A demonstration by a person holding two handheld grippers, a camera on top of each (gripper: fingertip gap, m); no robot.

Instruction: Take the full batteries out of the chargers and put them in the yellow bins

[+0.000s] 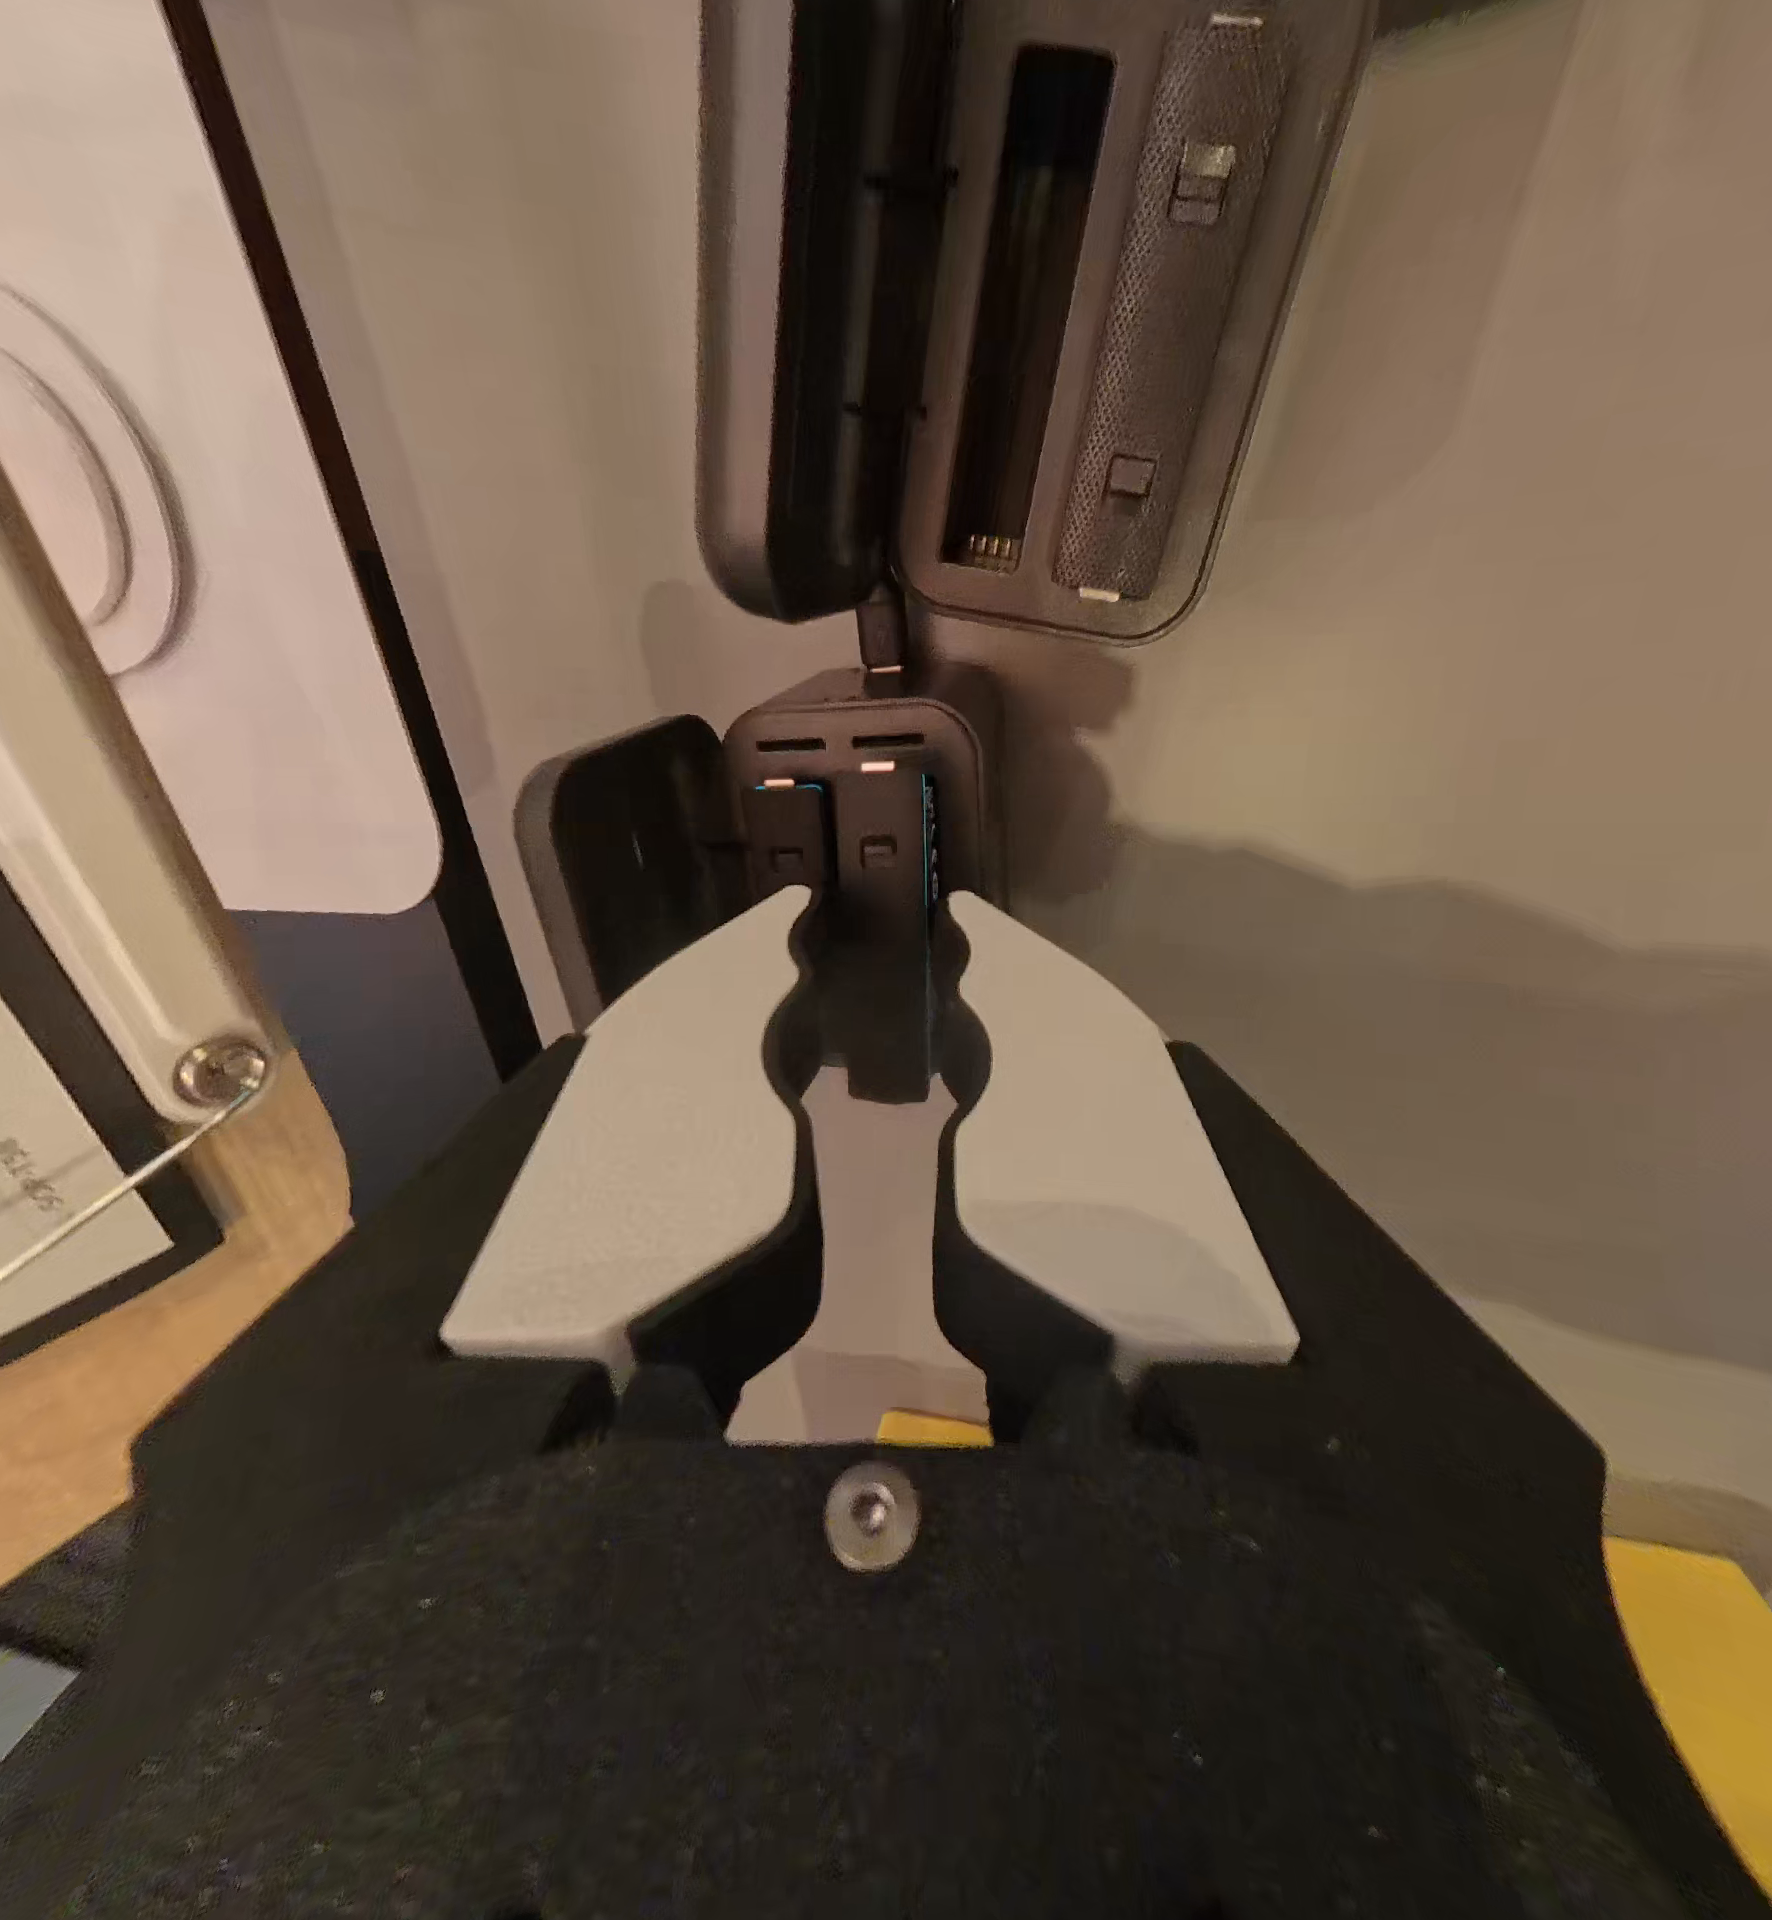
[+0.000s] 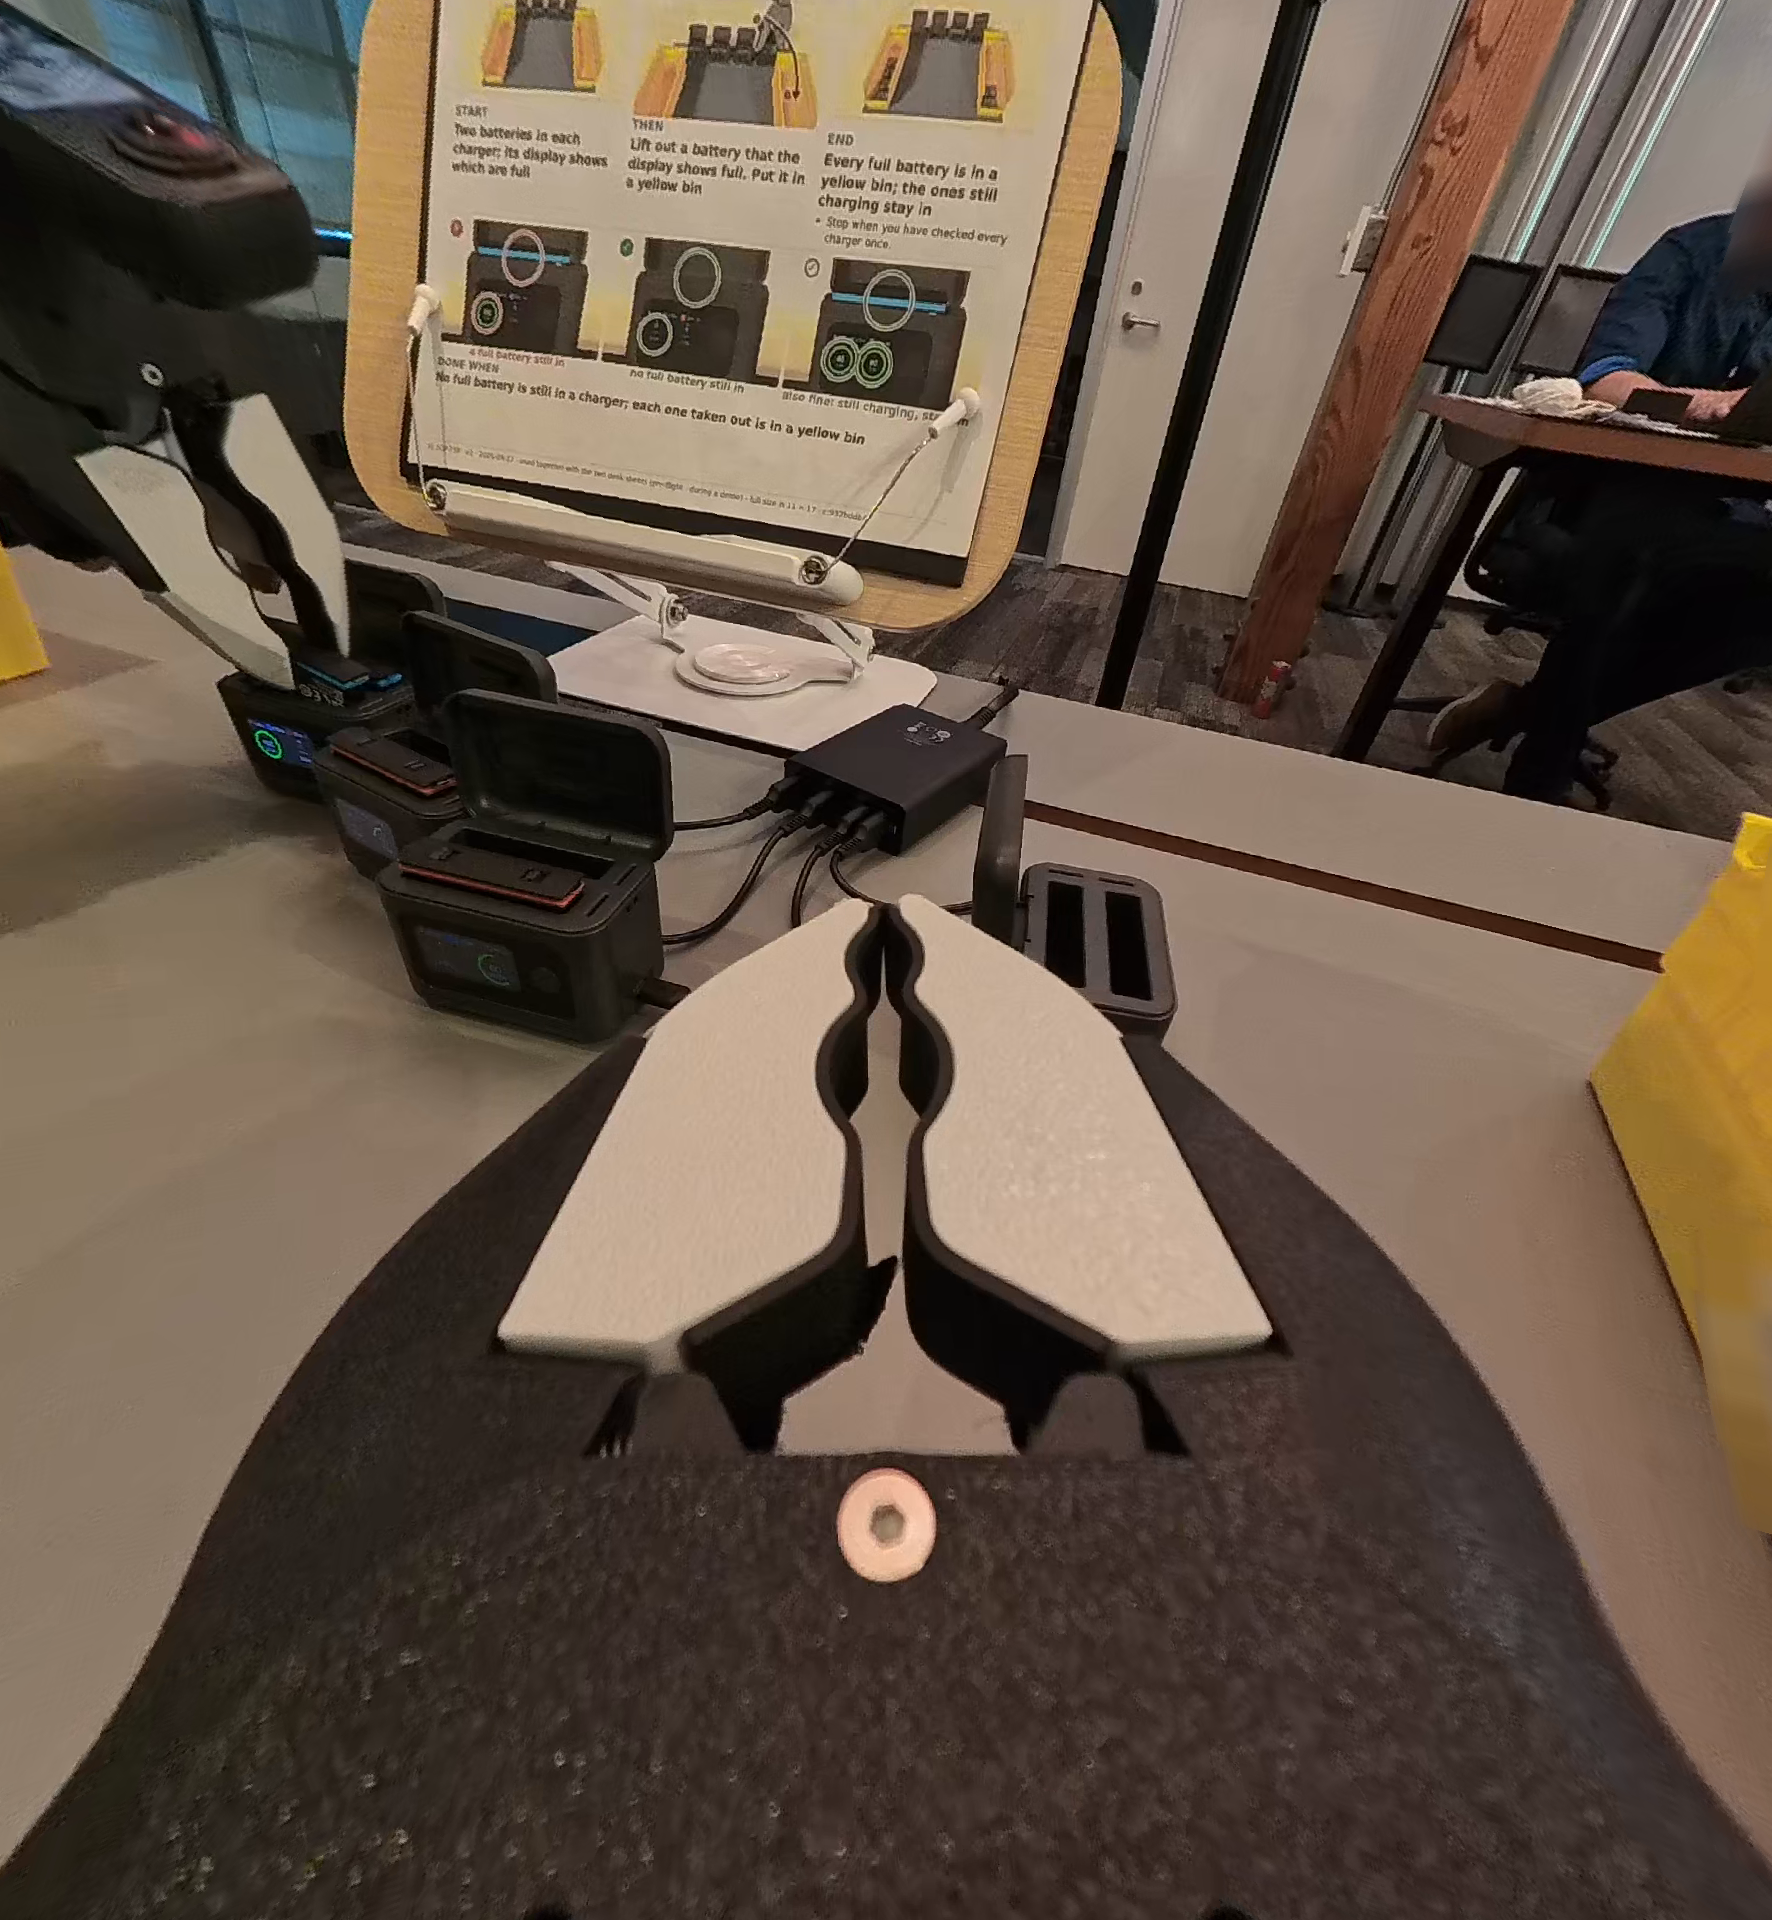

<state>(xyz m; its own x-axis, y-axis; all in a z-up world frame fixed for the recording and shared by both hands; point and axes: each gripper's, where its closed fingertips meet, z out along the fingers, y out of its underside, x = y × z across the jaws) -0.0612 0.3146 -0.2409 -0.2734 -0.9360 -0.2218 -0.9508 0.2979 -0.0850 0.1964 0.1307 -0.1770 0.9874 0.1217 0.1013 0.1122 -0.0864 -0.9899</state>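
Left gripper (image 1: 877, 914) clamps a battery (image 1: 882, 935) in the far charger (image 1: 955, 748), mid-extraction. Next: lift straight up, carry to yellow bin (image 2: 1734, 1143). Right gripper (image 2: 887, 920) idle, tongs nearly closed, holding nothing.

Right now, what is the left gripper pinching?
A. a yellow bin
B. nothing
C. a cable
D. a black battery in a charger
D: the left gripper has its white fingers closed on a black battery standing in the open charger.
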